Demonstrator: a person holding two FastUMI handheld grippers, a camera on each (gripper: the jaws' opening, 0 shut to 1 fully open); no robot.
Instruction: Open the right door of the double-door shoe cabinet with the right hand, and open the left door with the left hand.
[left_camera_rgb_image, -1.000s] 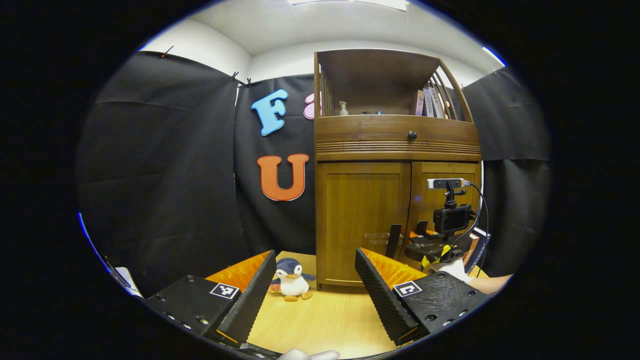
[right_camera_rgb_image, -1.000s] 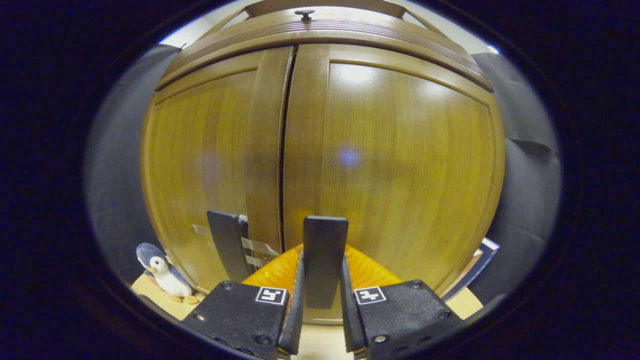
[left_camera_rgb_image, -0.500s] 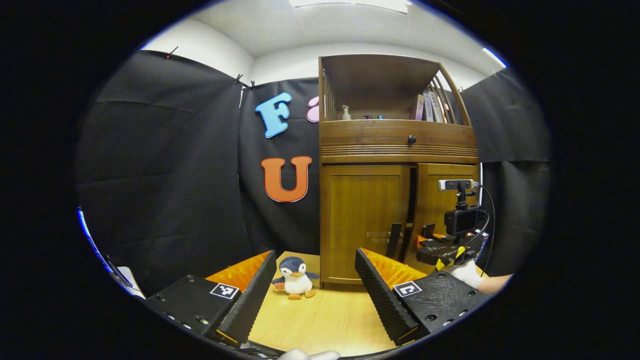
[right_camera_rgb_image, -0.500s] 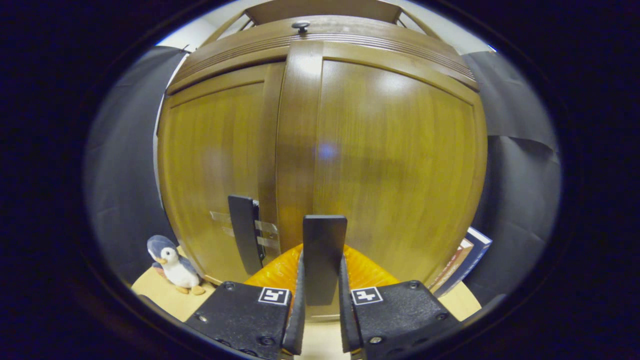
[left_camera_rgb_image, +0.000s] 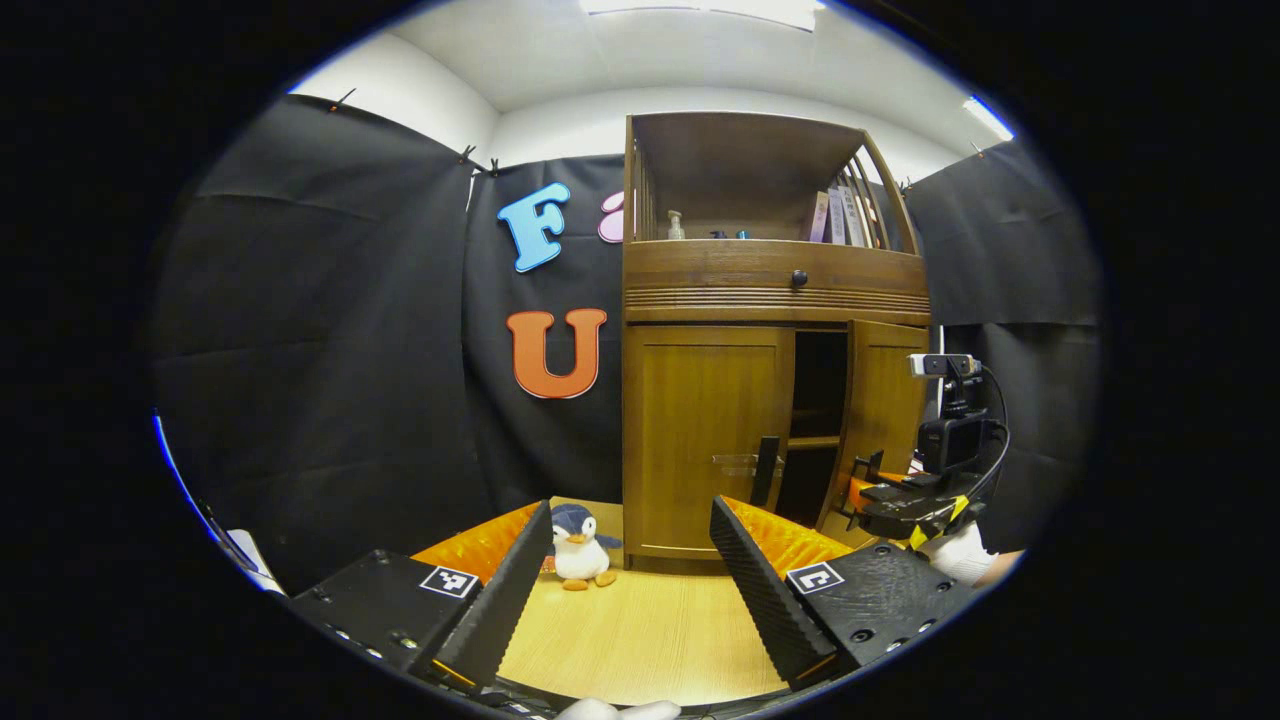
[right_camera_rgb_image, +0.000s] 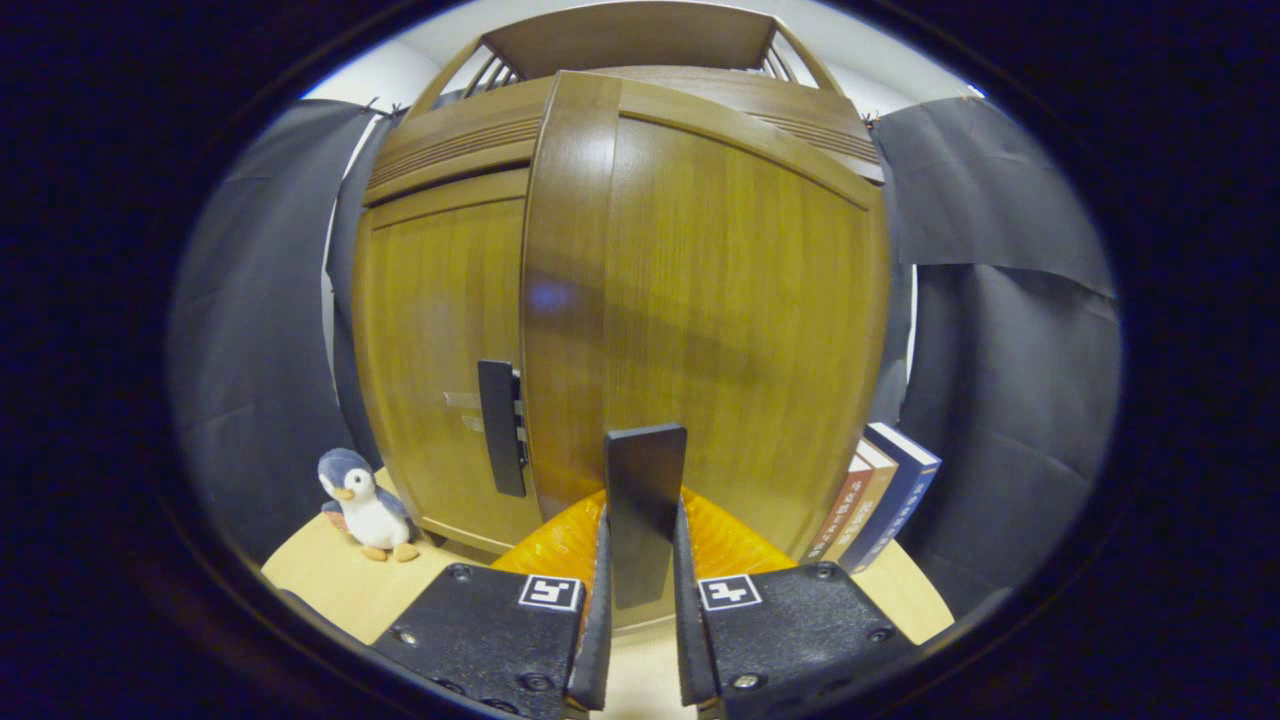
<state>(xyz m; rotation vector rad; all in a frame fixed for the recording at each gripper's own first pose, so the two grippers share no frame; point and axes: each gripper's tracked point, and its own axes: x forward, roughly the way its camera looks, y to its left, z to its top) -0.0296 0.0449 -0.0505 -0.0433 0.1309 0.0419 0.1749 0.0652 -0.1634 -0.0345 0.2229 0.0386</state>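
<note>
One door of two is now swinging: the right door of the shoe cabinet was flush w/ the left door a sec ago, cracked half a sec ago, and is now standing well off the cabinet front, w/ a dark gap and an inner shelf showing between the two doors in the left gripper view. In the right gripper view the right tongs are clamped narrow on the right door's dark handle, both fingers pressing its sides, and the door's free edge is sitting farther from the left door than before. The right tongs are also showing at the cabinet's right front, pulling away from it.

Left tongs are hanging wide, holding nothing, well back from the cabinet front over the tabletop. Left door's still shut, its dark handle untouched next to the gap.

Meaning, prob.: step 1 is roughly half done; door needs more swing, then the left tongs need to go fwd to the left handle. Plush penguin is sitting at the cabinet's left front corner, near the left approach path; books are leaning at its right side, behind the opening door – poss. limit on swing.
</note>
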